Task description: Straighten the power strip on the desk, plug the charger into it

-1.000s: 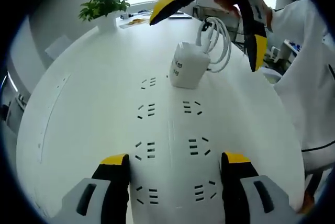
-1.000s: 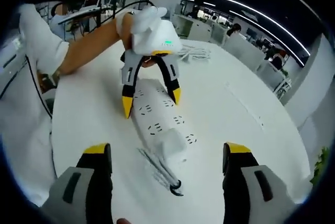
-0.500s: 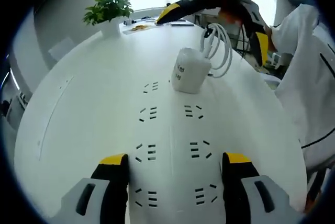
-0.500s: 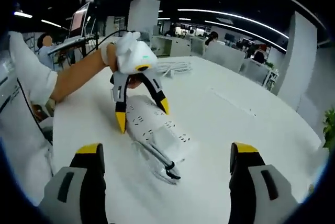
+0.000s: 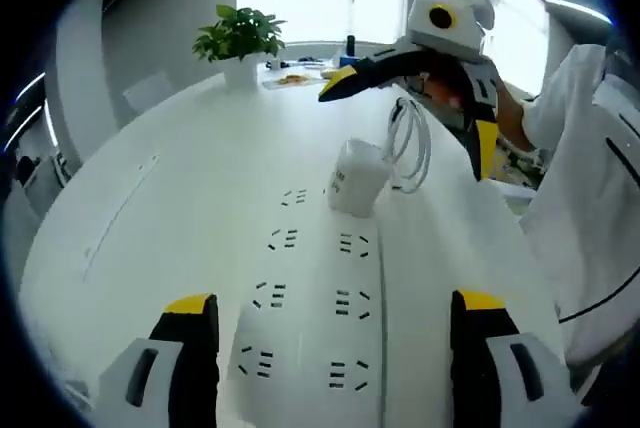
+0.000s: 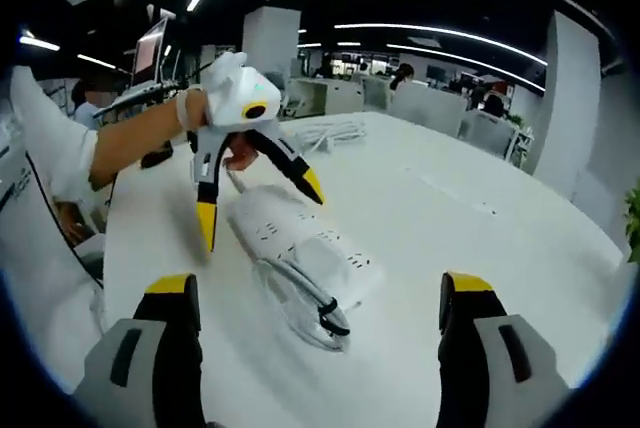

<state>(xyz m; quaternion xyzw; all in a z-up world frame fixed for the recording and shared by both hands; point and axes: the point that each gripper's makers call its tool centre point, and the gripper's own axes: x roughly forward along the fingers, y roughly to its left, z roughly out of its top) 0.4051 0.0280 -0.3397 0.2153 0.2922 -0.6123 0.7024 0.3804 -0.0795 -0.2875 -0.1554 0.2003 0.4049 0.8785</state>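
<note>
Lying mid-tabletop, the power strip (image 5: pixel 310 338) carries the charger (image 5: pixel 357 176) seated at its far end, cable (image 6: pixel 300 310) coiled beside. Left gripper (image 5: pixel 334 333) and right gripper (image 6: pixel 318 310) both hover released, grasping nothing. Plugging looks done; next, check the strip's alignment.

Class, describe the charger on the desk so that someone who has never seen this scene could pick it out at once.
Start at the big white desk and find the long white power strip lying along it. At the strip's far end, in the left gripper view, stands the charger: a small white block with grey print, trailing a looped white cable, unlike the flat strip.
</note>
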